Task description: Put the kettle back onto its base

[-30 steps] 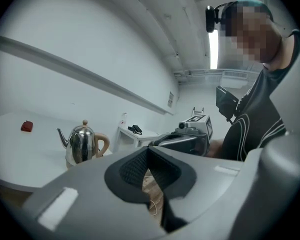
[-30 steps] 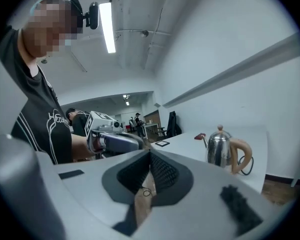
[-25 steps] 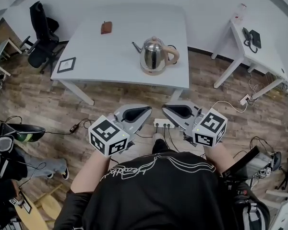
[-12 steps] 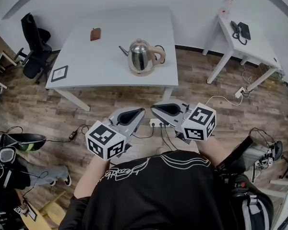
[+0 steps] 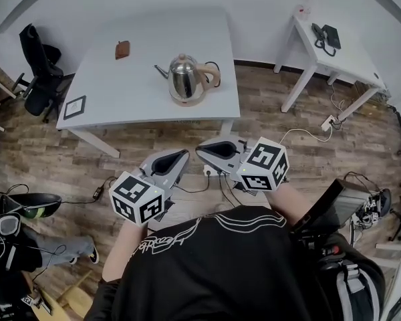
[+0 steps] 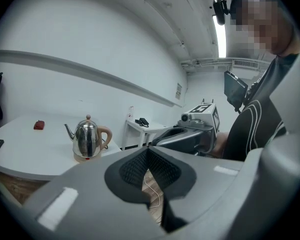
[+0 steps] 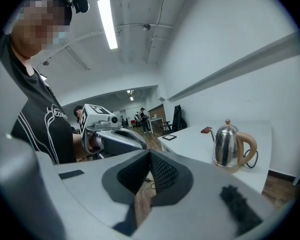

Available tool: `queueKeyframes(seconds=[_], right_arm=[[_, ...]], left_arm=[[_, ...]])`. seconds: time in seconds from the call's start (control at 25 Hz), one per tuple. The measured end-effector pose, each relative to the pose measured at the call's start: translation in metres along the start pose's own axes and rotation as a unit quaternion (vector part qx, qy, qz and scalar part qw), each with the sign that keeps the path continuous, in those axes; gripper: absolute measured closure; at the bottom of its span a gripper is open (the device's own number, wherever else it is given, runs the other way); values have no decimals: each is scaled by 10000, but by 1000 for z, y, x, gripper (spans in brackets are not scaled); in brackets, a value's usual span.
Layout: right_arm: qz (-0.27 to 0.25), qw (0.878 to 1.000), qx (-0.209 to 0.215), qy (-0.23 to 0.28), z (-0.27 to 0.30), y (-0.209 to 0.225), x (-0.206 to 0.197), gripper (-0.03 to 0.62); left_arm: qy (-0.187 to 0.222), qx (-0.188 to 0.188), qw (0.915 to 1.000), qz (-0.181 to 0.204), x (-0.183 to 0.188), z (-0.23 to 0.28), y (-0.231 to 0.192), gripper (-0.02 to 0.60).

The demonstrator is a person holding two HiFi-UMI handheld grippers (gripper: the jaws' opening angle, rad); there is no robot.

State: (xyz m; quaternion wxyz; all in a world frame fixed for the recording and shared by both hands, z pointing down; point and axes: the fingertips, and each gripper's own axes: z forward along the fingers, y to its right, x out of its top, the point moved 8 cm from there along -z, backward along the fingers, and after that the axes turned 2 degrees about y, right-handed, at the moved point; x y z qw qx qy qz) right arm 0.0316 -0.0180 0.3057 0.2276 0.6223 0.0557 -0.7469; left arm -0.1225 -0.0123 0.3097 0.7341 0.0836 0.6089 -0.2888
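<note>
A steel kettle [image 5: 185, 77] with a tan handle and a thin spout stands upright on its round base [image 5: 184, 99], near the front right of the white table [image 5: 120, 85]. It also shows in the left gripper view as the kettle [image 6: 88, 138] and in the right gripper view as the kettle [image 7: 231, 145]. Both grippers hover over the floor in front of the table, well short of the kettle. My left gripper [image 5: 180, 155] is shut and empty. My right gripper [image 5: 202, 148] is shut and empty too, its tip close to the left one.
A small brown object [image 5: 123, 49] and a dark framed card [image 5: 74, 107] lie on the table. An office chair [image 5: 40, 72] stands at its left. A second white desk [image 5: 327, 49] with a phone is at the right. A power strip and cables lie on the wooden floor.
The head view has shifted, so the table and kettle sit further left and higher in the picture. Both grippers stay shut and side by side, and have drifted slightly left in the view.
</note>
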Motion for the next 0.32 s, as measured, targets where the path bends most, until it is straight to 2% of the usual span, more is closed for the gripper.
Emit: queueKeyframes(seconds=[0.32], right_arm=[[18, 10000, 13, -45, 0, -2, 1, 588]], left_arm=[[-32, 39, 10000, -44, 0, -3, 1, 577]])
